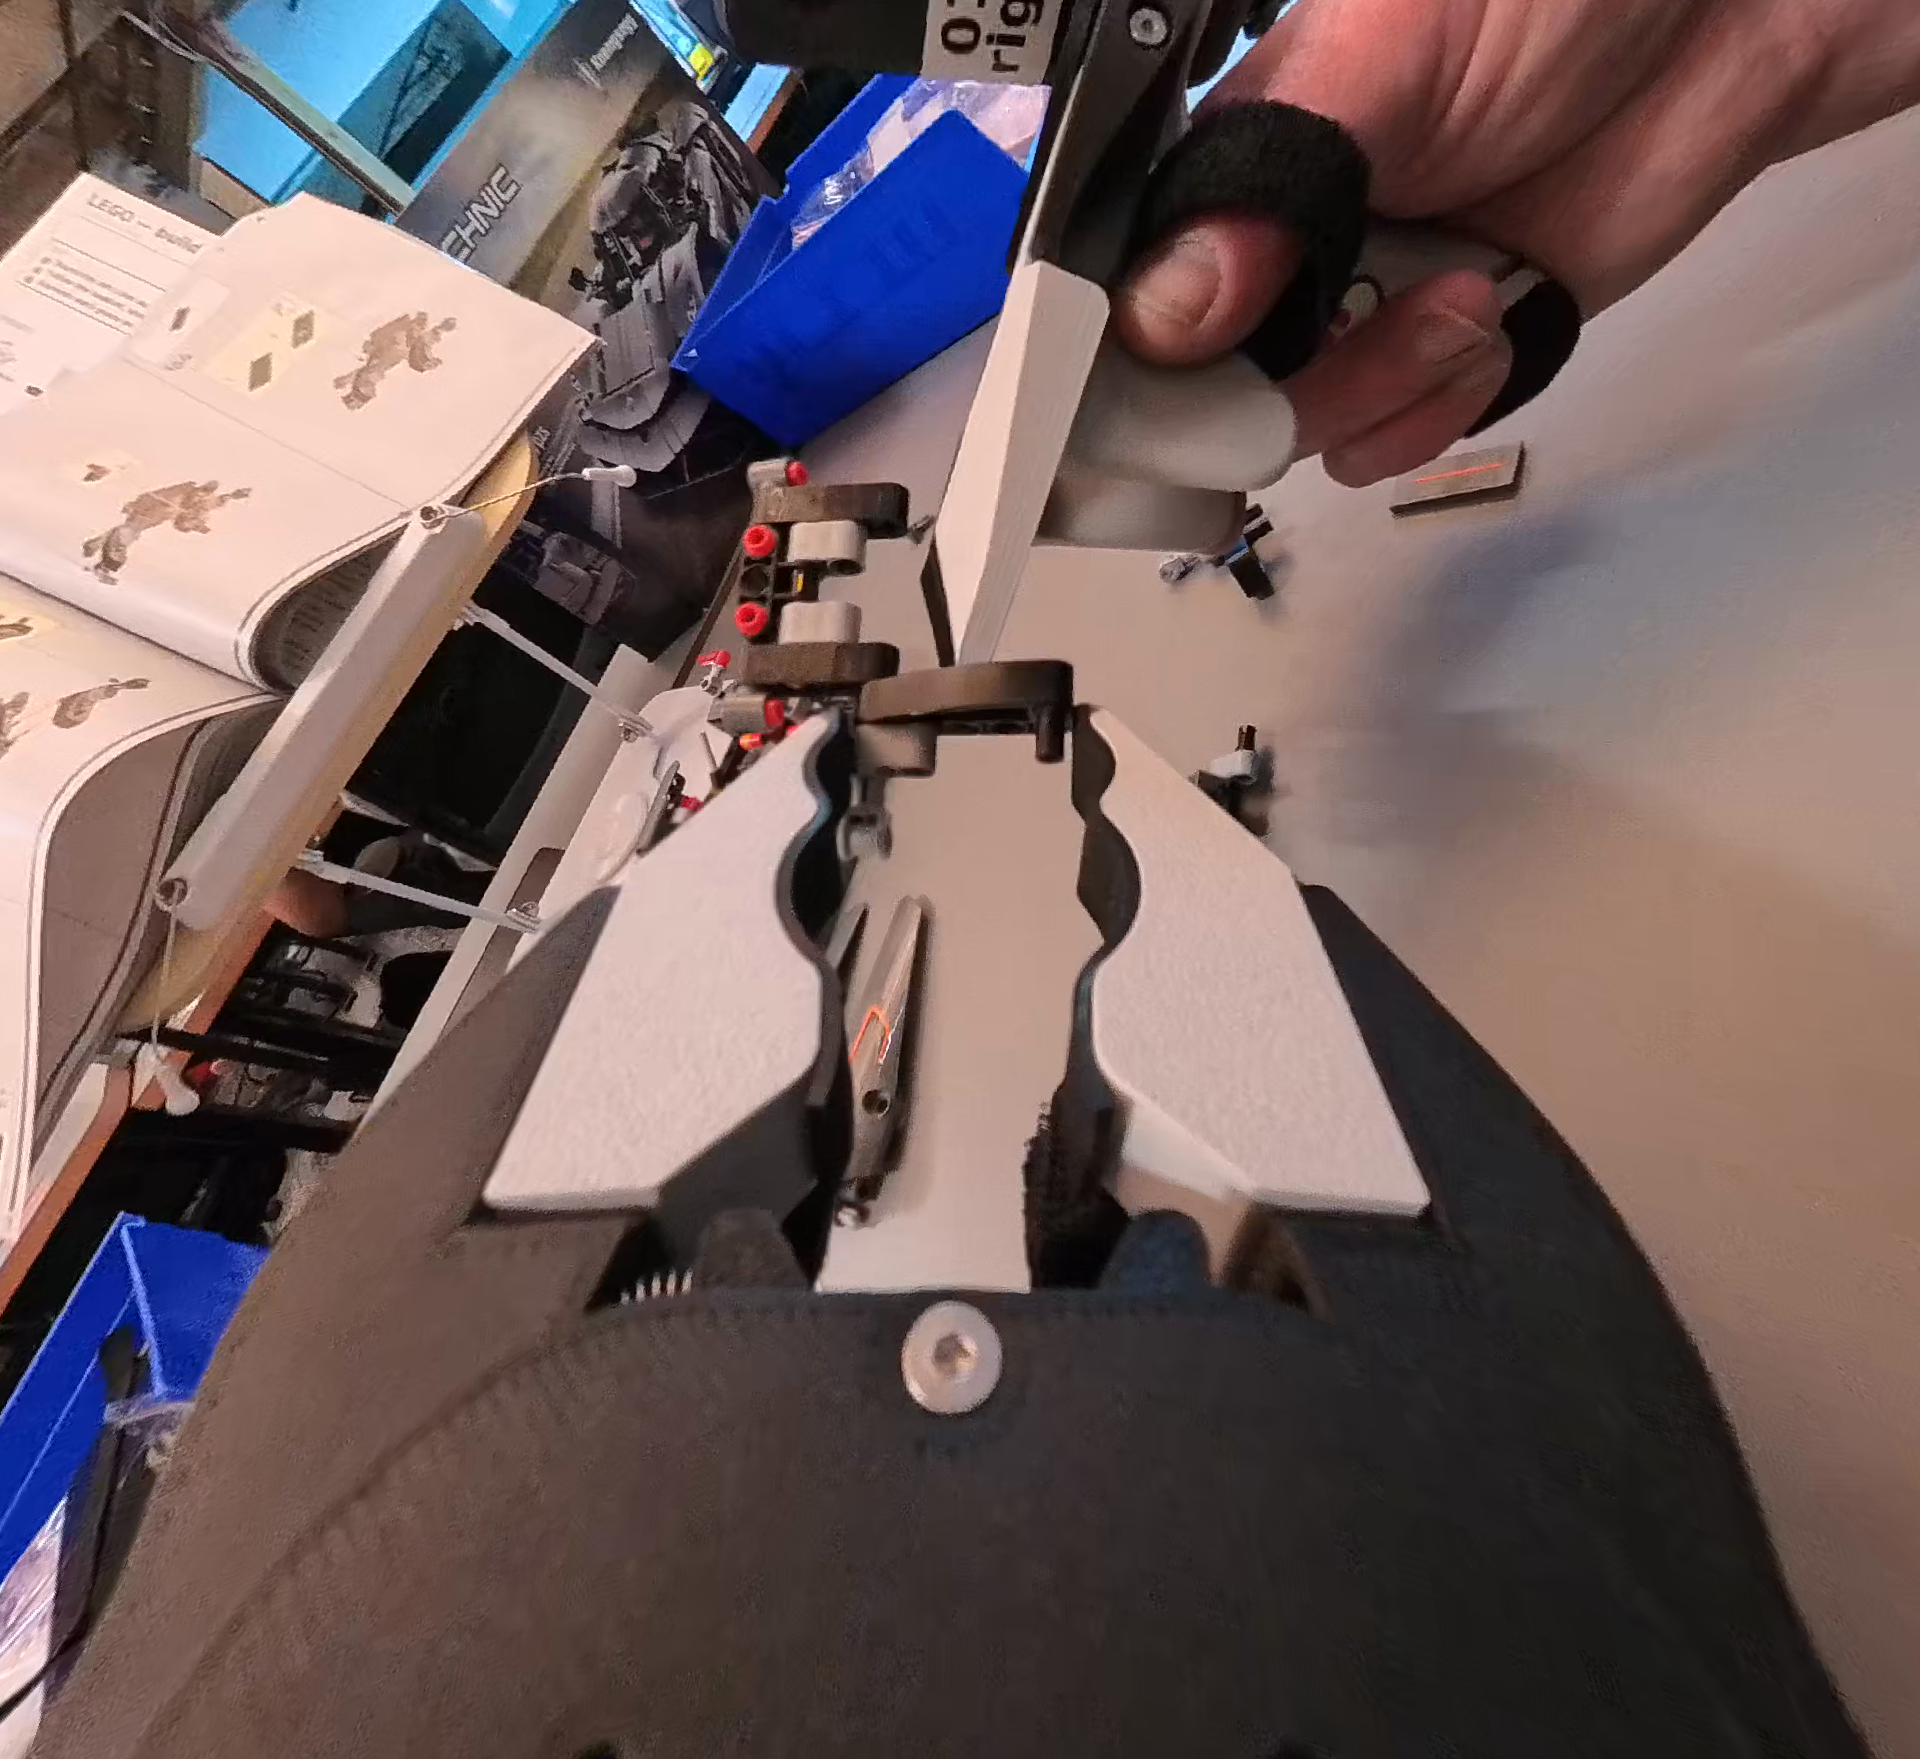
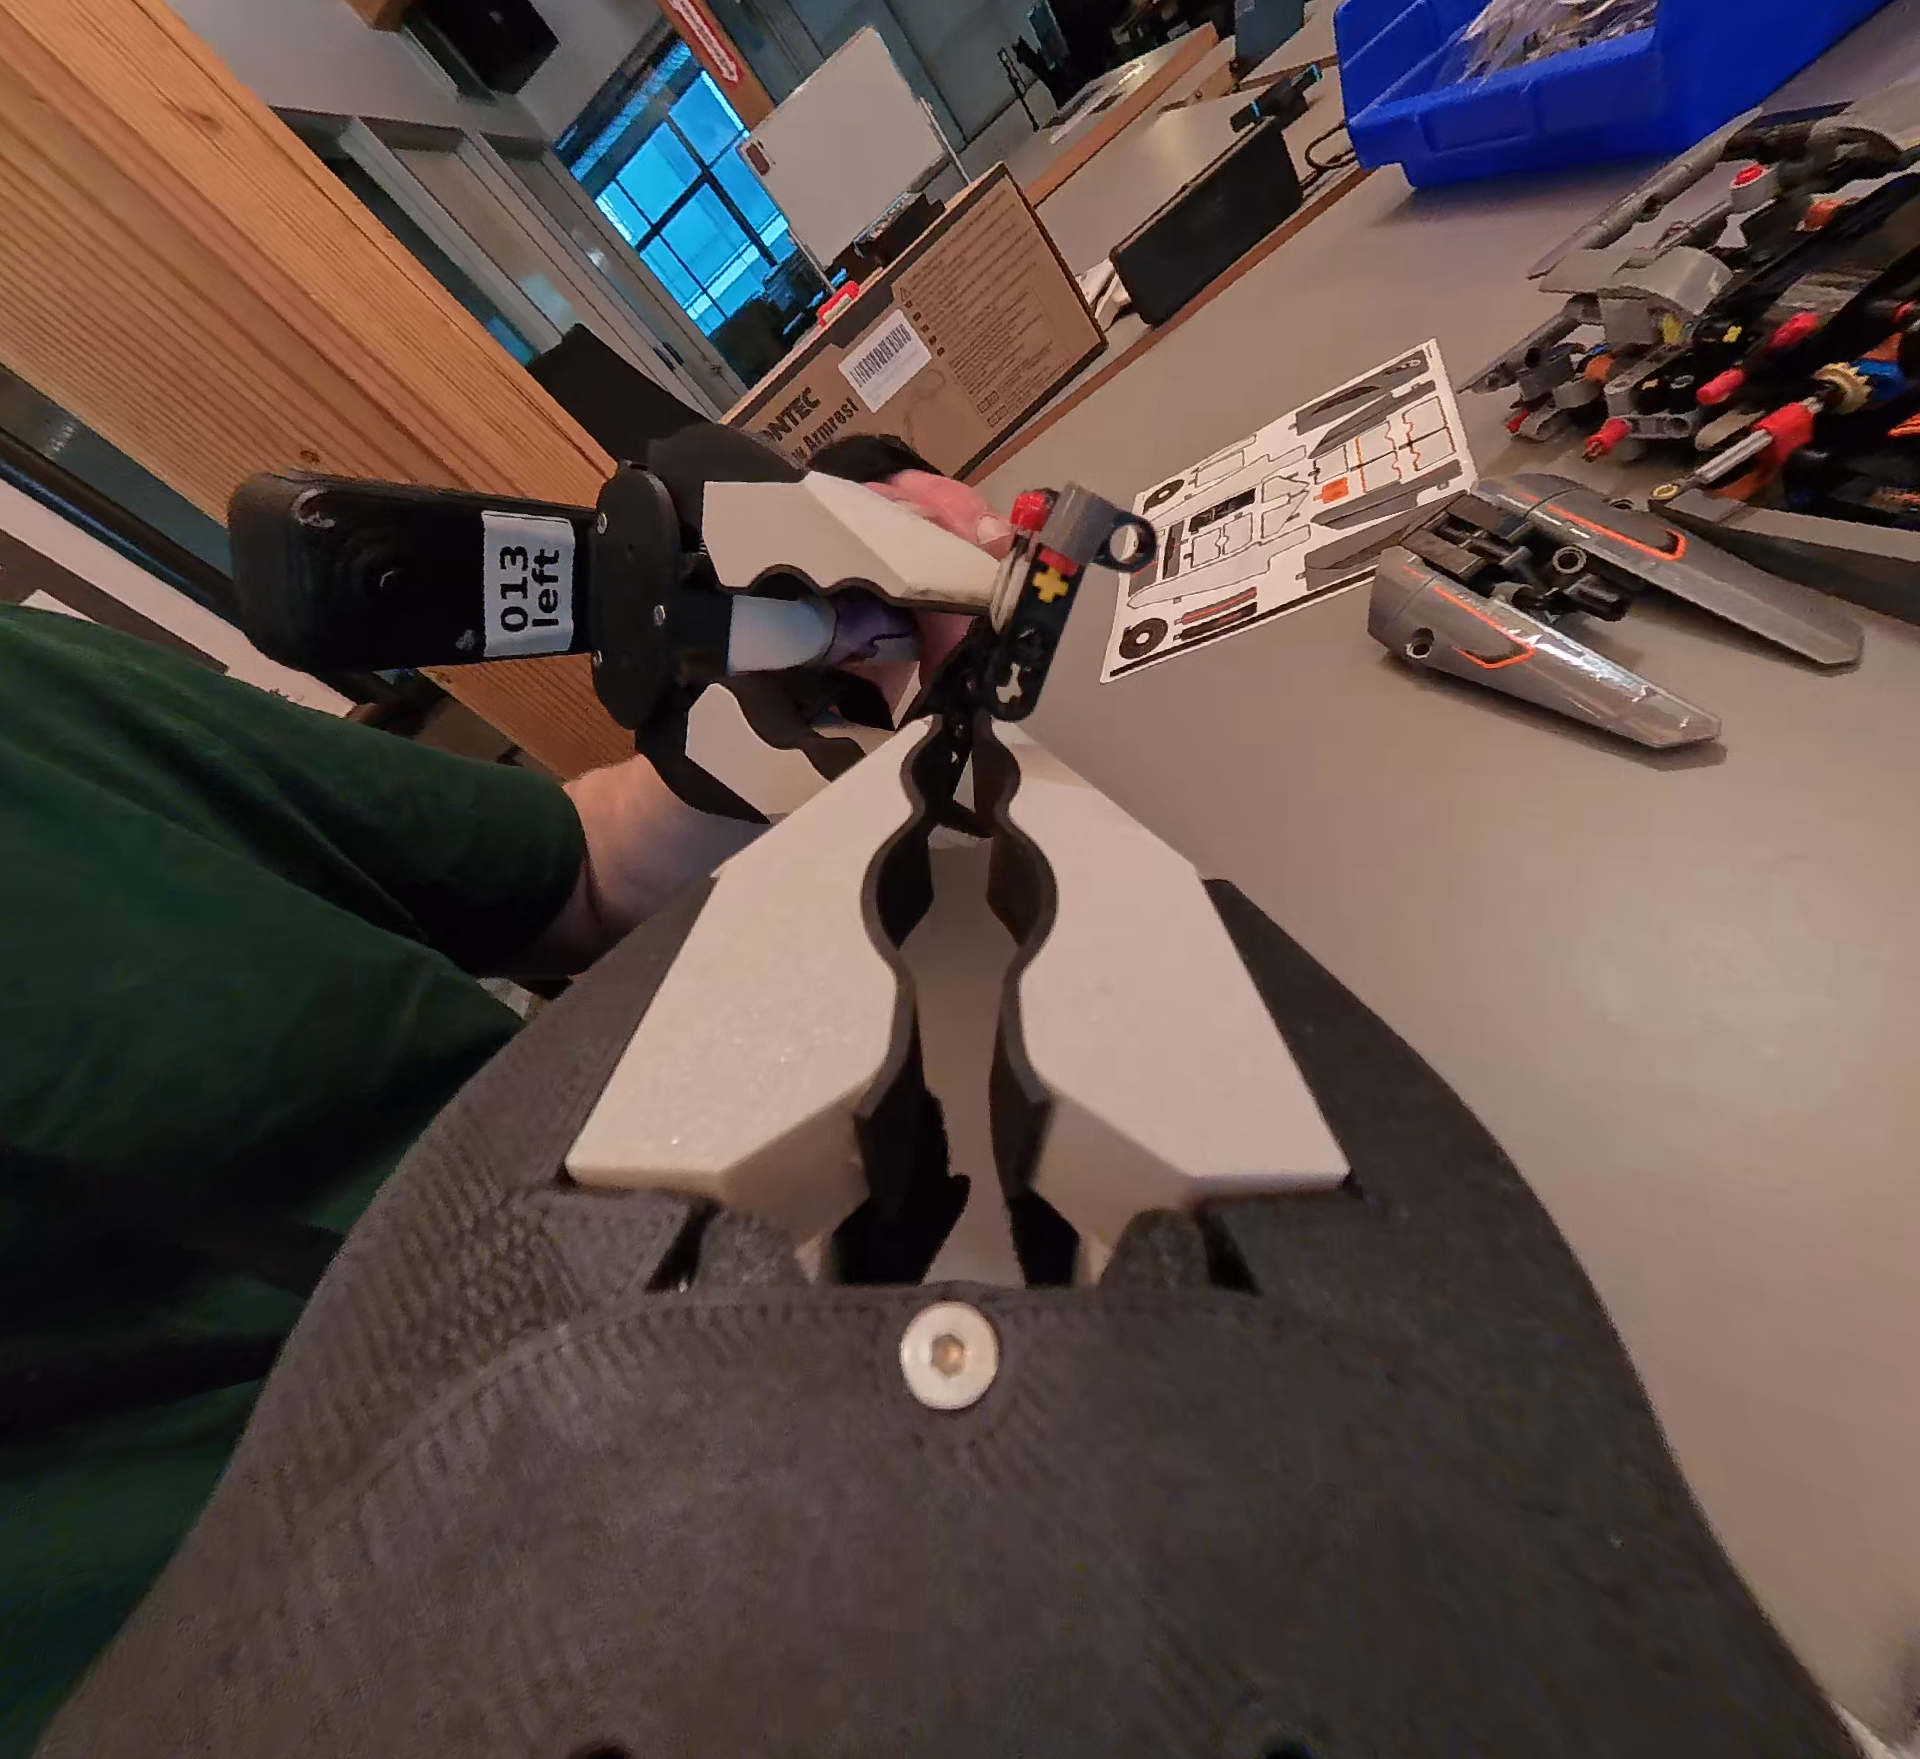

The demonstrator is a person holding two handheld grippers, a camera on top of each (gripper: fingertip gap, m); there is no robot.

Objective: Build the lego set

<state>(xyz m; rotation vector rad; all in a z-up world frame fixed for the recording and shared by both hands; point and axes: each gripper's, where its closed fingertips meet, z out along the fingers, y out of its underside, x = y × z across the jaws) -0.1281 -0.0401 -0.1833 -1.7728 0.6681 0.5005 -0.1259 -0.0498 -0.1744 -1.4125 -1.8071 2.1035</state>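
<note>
A small lego sub-assembly [image 1: 821, 556] of dark beams, grey connectors and red pins is held in the air between both grippers. My left gripper [image 1: 961, 722] grips a black curved piece [image 1: 966, 683] of it between its fingertips. My right gripper [image 2: 961, 753] is shut on a black beam hanging from the same sub-assembly [image 2: 1049, 566]. The right gripper [image 1: 971, 649] comes down from above in the left wrist view. The left gripper [image 2: 997, 577] reaches in from the left in the right wrist view.
The grey table [image 2: 1455, 982] holds a large part-built model [image 2: 1745, 338], grey panels with orange lines [image 2: 1538, 660], a sticker sheet [image 2: 1288, 504] and a blue bin [image 2: 1621, 5]. An open instruction booklet [image 1: 260, 421], the set box [image 1: 582, 182], another grey panel [image 1: 883, 1013] and loose parts [image 1: 1236, 764] lie nearby. My two grippers' fingertips are within a few centimetres of each other.
</note>
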